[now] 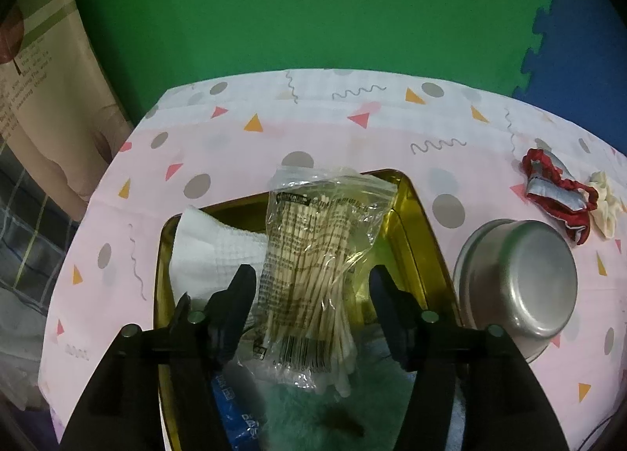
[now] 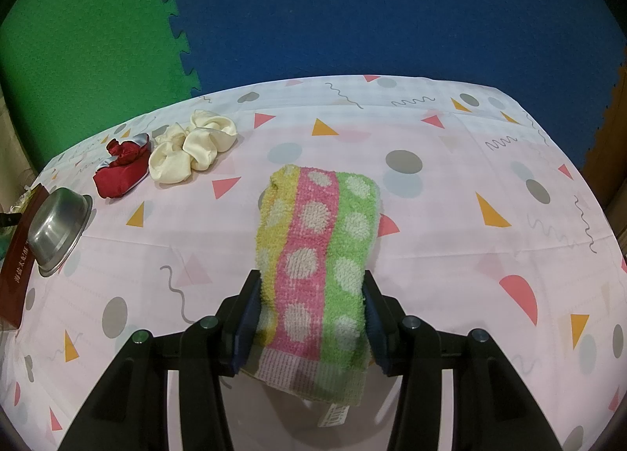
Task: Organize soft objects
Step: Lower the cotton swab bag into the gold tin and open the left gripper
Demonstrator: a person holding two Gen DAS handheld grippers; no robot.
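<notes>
My left gripper (image 1: 311, 286) is open over a gold tin box (image 1: 415, 223). A clear bag of cotton swabs (image 1: 313, 255) lies between its fingers, loose in the box on a white cloth (image 1: 211, 251) and a teal fluffy item (image 1: 313, 411). My right gripper (image 2: 311, 306) is shut on a folded towel (image 2: 317, 239) with yellow, pink and green stripes and pale dots, its far end resting on the table. A red scrunchie (image 2: 121, 172) and a cream scrunchie (image 2: 192, 145) lie at the far left of the right wrist view; both also show in the left wrist view, the red scrunchie (image 1: 556, 196) and the cream scrunchie (image 1: 605, 208).
An upturned metal bowl (image 1: 521, 282) stands right of the tin; it shows in the right wrist view (image 2: 58, 223) beside a dark red lid (image 2: 15, 278). The table wears a pink patterned cloth (image 2: 470, 184). Green and blue foam mats lie beyond.
</notes>
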